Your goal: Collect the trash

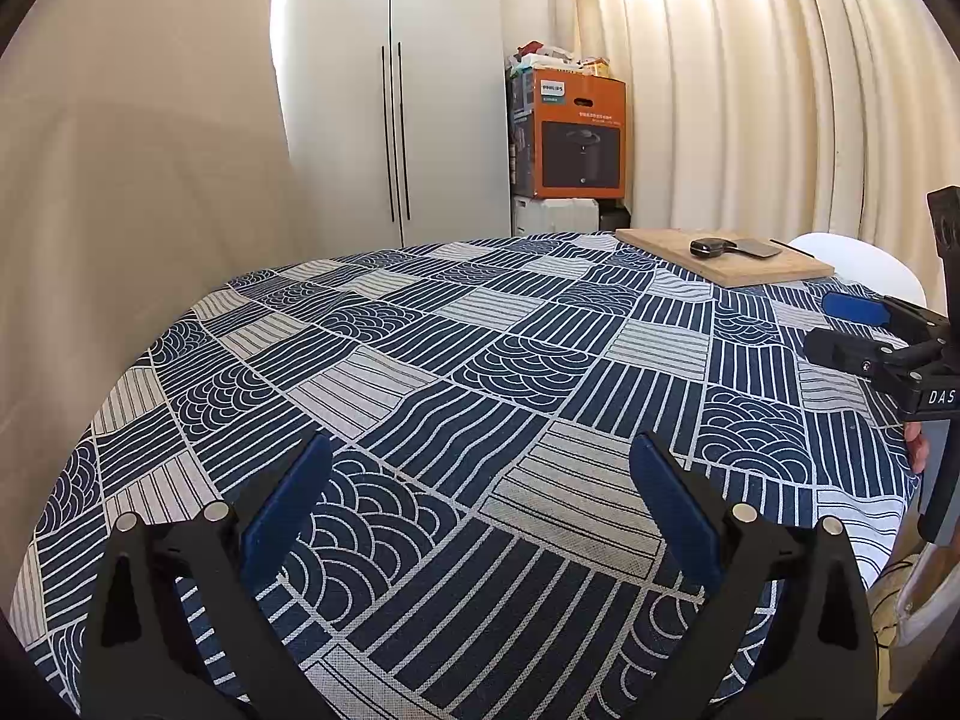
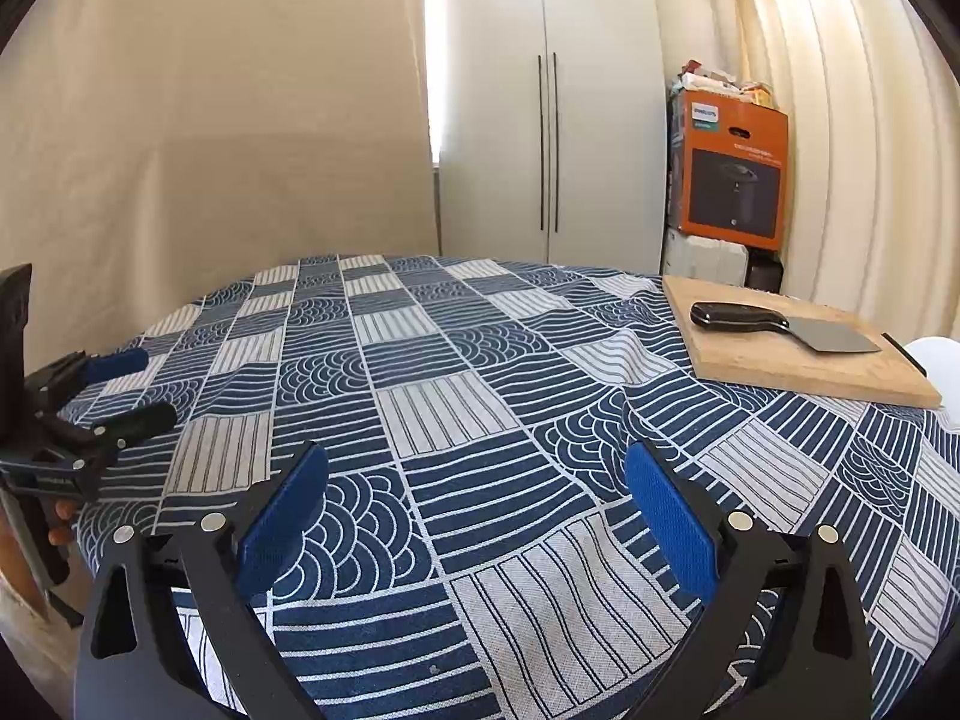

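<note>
No trash shows in either view. My left gripper point(image 1: 480, 450) is open and empty, held low over the blue and white patterned tablecloth point(image 1: 480, 360) near the table's front edge. My right gripper point(image 2: 477, 459) is open and empty too, over the same cloth point(image 2: 480, 360). The right gripper also shows at the right edge of the left wrist view point(image 1: 840, 330), open. The left gripper also shows at the left edge of the right wrist view point(image 2: 141, 390), open.
A wooden cutting board point(image 2: 780, 354) with a black-handled cleaver point(image 2: 780, 324) lies at the table's far right; it also shows in the left wrist view point(image 1: 726, 261). An orange box point(image 1: 570, 138) stands on white boxes by the curtain. White cabinet doors point(image 1: 390, 90) stand behind the table.
</note>
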Motion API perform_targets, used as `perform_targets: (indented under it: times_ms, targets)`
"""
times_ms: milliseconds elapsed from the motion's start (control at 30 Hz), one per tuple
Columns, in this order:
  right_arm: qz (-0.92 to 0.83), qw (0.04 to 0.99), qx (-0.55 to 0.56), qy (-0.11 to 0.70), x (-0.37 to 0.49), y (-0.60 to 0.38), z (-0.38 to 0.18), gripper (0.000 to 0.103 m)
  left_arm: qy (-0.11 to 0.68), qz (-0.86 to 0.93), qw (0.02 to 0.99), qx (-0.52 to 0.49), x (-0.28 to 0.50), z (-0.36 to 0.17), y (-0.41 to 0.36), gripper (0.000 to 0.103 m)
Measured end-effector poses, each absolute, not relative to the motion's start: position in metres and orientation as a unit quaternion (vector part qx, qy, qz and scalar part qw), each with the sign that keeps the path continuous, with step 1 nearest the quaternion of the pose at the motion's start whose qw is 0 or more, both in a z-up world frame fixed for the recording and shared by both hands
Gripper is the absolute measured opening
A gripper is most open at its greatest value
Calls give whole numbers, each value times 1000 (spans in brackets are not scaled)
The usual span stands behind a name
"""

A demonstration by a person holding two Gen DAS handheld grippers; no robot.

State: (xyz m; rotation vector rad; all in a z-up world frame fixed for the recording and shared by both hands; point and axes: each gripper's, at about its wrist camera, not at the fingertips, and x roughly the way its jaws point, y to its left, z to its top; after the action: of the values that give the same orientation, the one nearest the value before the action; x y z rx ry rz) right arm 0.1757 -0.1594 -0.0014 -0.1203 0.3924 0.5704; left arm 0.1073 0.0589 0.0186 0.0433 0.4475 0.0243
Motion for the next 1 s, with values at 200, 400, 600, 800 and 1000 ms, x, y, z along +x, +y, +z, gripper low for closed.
perform_targets:
  times_ms: [200, 400, 600, 800, 1000]
  targets:
    - [279, 939, -58, 191, 176, -159, -2, 95, 221, 12, 975, 23, 107, 19, 59, 97]
    - [278, 940, -58, 190, 176, -159, -2, 95, 219, 14, 975, 24, 106, 19, 59, 97]
    - [276, 940, -56, 190, 176, -159, -1, 95, 219, 15, 975, 24, 106, 19, 59, 97]
    - [274, 941, -56, 189, 175, -159, -1, 95, 219, 16, 975, 24, 106, 19, 59, 97]
    - [274, 942, -56, 188, 175, -159, -1, 95, 220, 18, 975, 24, 107, 19, 59, 97]
